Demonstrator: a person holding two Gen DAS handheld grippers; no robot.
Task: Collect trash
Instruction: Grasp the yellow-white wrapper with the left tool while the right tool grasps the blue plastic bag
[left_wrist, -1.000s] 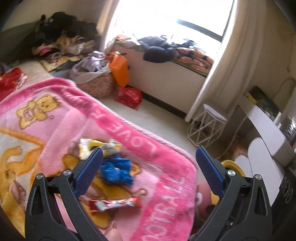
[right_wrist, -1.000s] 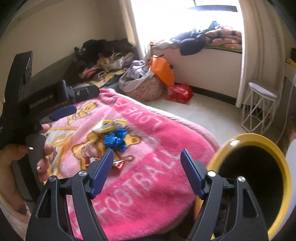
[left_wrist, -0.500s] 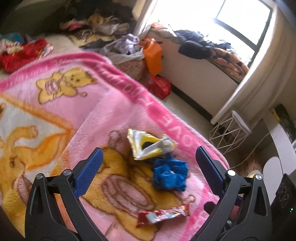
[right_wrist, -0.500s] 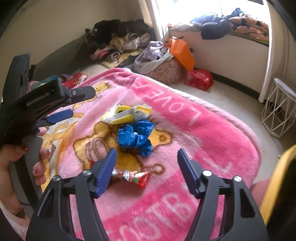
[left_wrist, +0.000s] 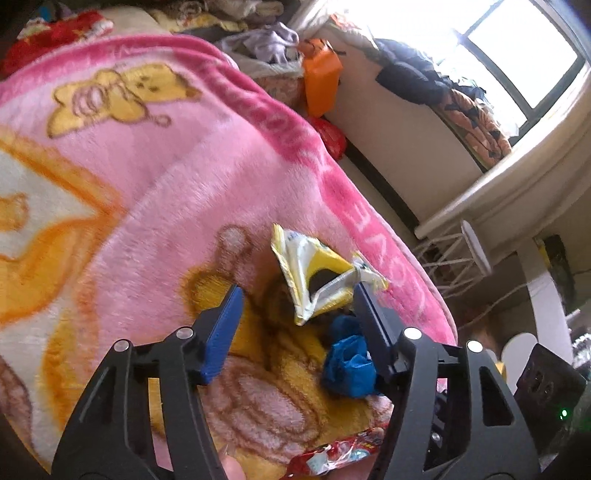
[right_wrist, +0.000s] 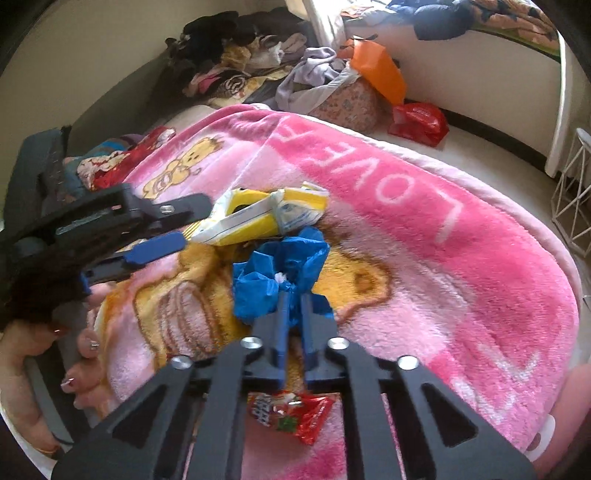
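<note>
Pinched tight on a fold of the crumpled blue plastic wad (right_wrist: 266, 280) with the right gripper (right_wrist: 291, 299), straight after closing its jaws. Found that wad on the fluffy pink cartoon-print blanket (right_wrist: 461, 295), touching the torn yellow-and-white foil snack wrapper (left_wrist: 314, 273). Straddled that wrapper with the left gripper (left_wrist: 298, 291), after just narrowing its jaws but without clamping: one finger against the wrapper's edge, the other apart.

Best finished by squeezing across the wrapper's flattened body rather than a flimsy corner, then lifting both pieces straight up, clear of the blanket's pile.

Judged the wrapper's long axis to run across the left jaws' gap, with its torn dark mouth towards that camera. Saw no clear axis in the lumpy wad. Left a red printed candy wrapper (right_wrist: 291, 410) untouched, nearest.
</note>
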